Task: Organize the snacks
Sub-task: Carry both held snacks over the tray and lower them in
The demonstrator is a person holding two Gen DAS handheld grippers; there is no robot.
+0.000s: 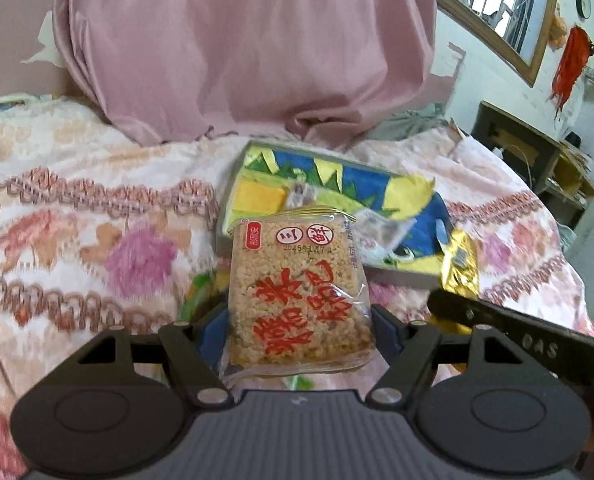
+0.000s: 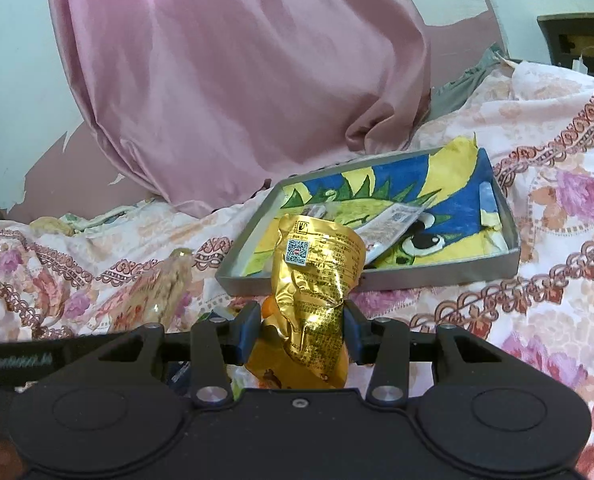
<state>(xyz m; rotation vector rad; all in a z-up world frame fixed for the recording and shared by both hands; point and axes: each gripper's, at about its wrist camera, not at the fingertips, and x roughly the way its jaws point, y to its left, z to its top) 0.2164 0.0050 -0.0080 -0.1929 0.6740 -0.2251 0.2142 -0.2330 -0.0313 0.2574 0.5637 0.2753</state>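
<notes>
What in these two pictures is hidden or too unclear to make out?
- Left wrist view: the rice cracker packet covers the near part of the tray.
- Right wrist view: the gold pouch hides the tray's front contents; the small packet behind it has unreadable print.
- Right wrist view: the blurred object at left cannot be identified.

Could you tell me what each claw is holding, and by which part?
Left claw: rice cracker packet, by its lower side edges. Right claw: gold pouch, around its crumpled middle.

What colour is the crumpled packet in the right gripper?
Shiny gold packet with small dark print and a QR label; clearest in the right wrist view.
</notes>
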